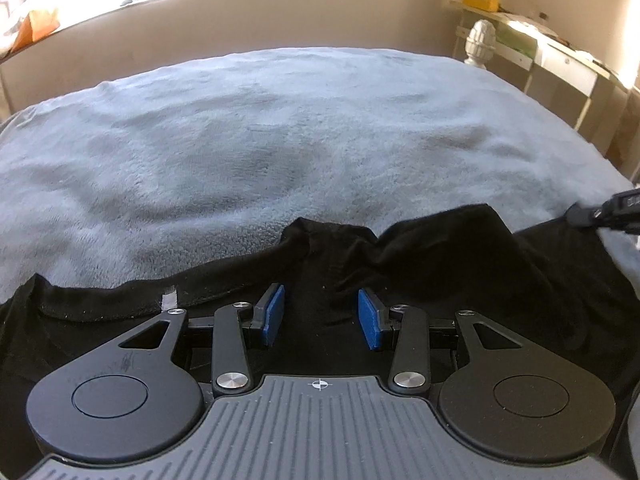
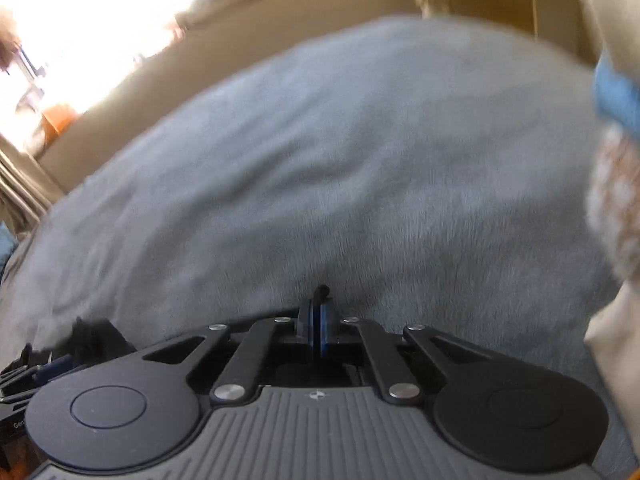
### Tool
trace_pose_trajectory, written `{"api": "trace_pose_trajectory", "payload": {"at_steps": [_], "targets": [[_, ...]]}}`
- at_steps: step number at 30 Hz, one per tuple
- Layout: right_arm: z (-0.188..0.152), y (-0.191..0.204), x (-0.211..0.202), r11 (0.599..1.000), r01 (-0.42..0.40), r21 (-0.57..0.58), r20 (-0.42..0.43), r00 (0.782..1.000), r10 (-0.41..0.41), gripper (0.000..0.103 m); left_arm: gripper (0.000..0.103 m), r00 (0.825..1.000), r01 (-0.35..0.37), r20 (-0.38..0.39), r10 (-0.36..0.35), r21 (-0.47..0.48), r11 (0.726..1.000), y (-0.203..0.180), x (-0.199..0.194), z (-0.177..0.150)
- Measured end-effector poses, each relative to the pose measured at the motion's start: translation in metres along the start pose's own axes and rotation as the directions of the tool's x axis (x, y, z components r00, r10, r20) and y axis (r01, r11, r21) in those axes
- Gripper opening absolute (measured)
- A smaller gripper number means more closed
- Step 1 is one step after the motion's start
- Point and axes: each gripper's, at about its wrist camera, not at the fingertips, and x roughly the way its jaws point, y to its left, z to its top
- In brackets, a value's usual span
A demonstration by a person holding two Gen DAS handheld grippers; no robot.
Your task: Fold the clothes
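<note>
My left gripper [image 1: 321, 315] hangs with its blue pads [image 1: 275, 312] spread wide apart, nothing between them. Directly under and ahead of those pads lies the black garment [image 1: 440, 264], rumpled across the near edge of the grey-blue fleece blanket [image 1: 260, 140]; a small white label [image 1: 169, 297] shows on its hem just left of my left pad. Off to the far right of this tool, my other tool's dark tip touches the cloth's far corner.

My right gripper [image 2: 319, 328] has its pads pressed together, and a thin dark bit of cloth [image 2: 321, 293] pokes up from between them. That view is blurred, so I cannot tell how much fabric is pinched. Ahead of it spreads the blanket; beyond my left tool, far right, stands a white carved bedpost [image 1: 481, 42].
</note>
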Motion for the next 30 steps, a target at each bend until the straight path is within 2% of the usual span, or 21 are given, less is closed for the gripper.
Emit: {"api": "trace_pose_trajectory", "payload": {"at_steps": [1, 4, 10, 14, 17, 19, 20, 22, 24, 25, 27, 28, 30], "targets": [[0.0, 0.0, -0.006, 1.0, 0.017, 0.002, 0.05, 0.999, -0.017, 0.001, 0.04, 1.0, -0.002, 0.002, 0.002, -0.002, 1.0, 0.0, 0.0, 0.0], [-0.005, -0.01, -0.013, 0.995, 0.09, 0.05, 0.114, 0.989, -0.095, 0.001, 0.04, 1.0, -0.007, 0.008, 0.007, -0.003, 1.0, 0.001, 0.0, -0.002], [-0.018, -0.034, -0.01, 0.973, 0.174, 0.15, 0.116, 0.975, -0.192, 0.001, 0.04, 1.0, -0.01, 0.016, 0.011, -0.032, 0.999, 0.004, 0.001, -0.002], [-0.017, -0.037, -0.008, 0.97, 0.188, 0.154, 0.098, 0.974, -0.204, 0.003, 0.04, 1.0, -0.002, 0.025, 0.003, -0.041, 0.999, 0.006, 0.0, -0.002], [-0.015, -0.024, -0.02, 0.964, 0.239, 0.113, 0.154, 0.955, -0.255, 0.014, 0.04, 0.999, 0.012, 0.033, -0.01, -0.064, 0.998, 0.01, -0.003, -0.001], [-0.013, -0.011, -0.032, 0.961, 0.266, 0.077, 0.238, 0.931, -0.277, 0.017, 0.04, 0.999, 0.015, 0.048, -0.011, -0.092, 0.996, 0.014, -0.006, -0.001], [-0.014, 0.001, -0.041, 0.965, 0.259, 0.05, 0.287, 0.921, -0.262, 0.017, 0.04, 0.998, 0.017, 0.059, -0.01, -0.109, 0.994, 0.016, -0.008, -0.001], [-0.014, 0.03, -0.048, 0.98, 0.189, -0.068, 0.3, 0.94, -0.16, 0.017, 0.04, 0.997, 0.008, 0.075, 0.001, -0.13, 0.991, 0.021, -0.009, 0.001], [-0.014, 0.063, -0.041, 0.981, 0.02, -0.19, 0.18, 0.984, 0.015, 0.017, 0.04, 0.998, -0.009, 0.067, 0.018, -0.132, 0.991, 0.024, -0.004, 0.004], [-0.015, 0.08, -0.033, 0.97, -0.094, -0.224, 0.081, 0.99, 0.114, 0.017, 0.04, 0.998, -0.018, 0.064, 0.027, -0.134, 0.991, 0.025, -0.001, 0.005], [-0.02, 0.11, -0.013, 0.932, -0.271, -0.241, -0.098, 0.962, 0.254, 0.017, 0.04, 0.997, -0.039, 0.062, 0.048, -0.128, 0.991, 0.026, 0.003, 0.006], [-0.023, 0.124, -0.003, 0.915, -0.31, -0.258, -0.147, 0.949, 0.28, 0.016, 0.04, 0.996, -0.049, 0.062, 0.057, -0.124, 0.991, 0.027, 0.004, 0.006], [-0.029, 0.145, 0.022, 0.894, -0.336, -0.297, -0.225, 0.934, 0.277, 0.016, 0.04, 0.995, -0.07, 0.062, 0.078, -0.119, 0.99, 0.028, 0.007, 0.006]]}}
